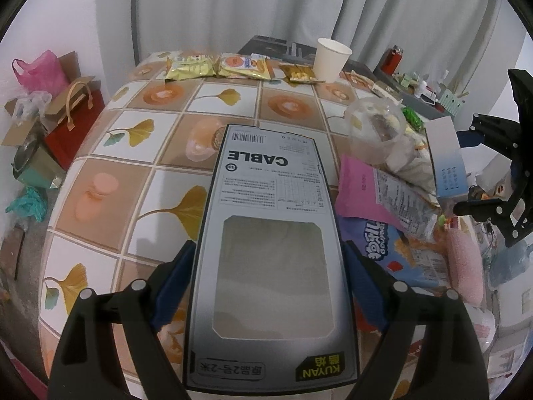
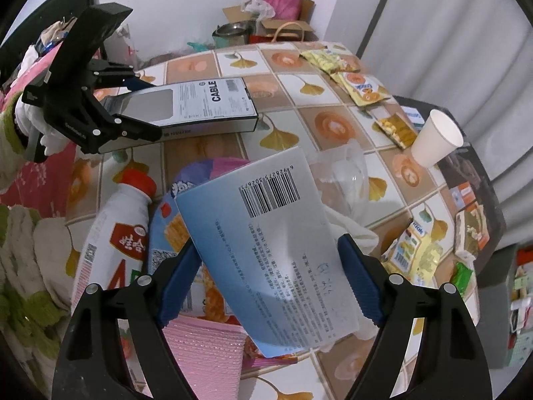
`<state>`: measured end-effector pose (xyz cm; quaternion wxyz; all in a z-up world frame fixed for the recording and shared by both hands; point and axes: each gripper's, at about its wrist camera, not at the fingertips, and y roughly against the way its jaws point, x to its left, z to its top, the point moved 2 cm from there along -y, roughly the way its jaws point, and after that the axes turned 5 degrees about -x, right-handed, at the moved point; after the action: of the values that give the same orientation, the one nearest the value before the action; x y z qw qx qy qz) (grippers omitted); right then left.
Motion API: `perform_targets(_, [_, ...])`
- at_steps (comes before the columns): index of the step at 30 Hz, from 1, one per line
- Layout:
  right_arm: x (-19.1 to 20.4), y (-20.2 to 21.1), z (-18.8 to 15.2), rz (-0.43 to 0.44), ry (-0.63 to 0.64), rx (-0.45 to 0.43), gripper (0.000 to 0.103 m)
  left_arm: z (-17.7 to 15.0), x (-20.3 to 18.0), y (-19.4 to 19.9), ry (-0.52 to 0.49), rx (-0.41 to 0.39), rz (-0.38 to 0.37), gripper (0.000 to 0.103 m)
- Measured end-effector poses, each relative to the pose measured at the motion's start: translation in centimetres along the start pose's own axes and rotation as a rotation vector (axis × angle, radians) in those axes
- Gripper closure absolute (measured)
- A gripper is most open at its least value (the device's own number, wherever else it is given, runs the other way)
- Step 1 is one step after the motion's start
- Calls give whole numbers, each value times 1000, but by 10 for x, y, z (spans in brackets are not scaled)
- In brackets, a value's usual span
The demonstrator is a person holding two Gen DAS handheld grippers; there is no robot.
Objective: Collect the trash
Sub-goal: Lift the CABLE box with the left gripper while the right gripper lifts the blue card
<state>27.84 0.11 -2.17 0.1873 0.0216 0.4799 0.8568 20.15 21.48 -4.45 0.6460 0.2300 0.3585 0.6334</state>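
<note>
Bottle (image 2: 115,233) partly hidden behind blue box (image 2: 276,250) in right tongs (image 2: 269,280).

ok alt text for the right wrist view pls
The right tongs grip a pale blue box above a tiled-pattern table cluttered with wrappers, a white bottle and a paper cup. At upper left, the left tongs hold a grey box marked CABLE.
</note>
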Motion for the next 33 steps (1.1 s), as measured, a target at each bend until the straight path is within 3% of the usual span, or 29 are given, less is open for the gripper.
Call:
perform_targets(16, [4,36,14,5,-96,-121,25,4,6,48,46,-96,-18,19])
perform_targets(23, [3,59,21,15,-183,-219,25,8,-1,74,45,-140,-33,19])
perform_targets(33, [4,122,20,-23,-287,-390,26,18,-29,125,19,-230,-81,19])
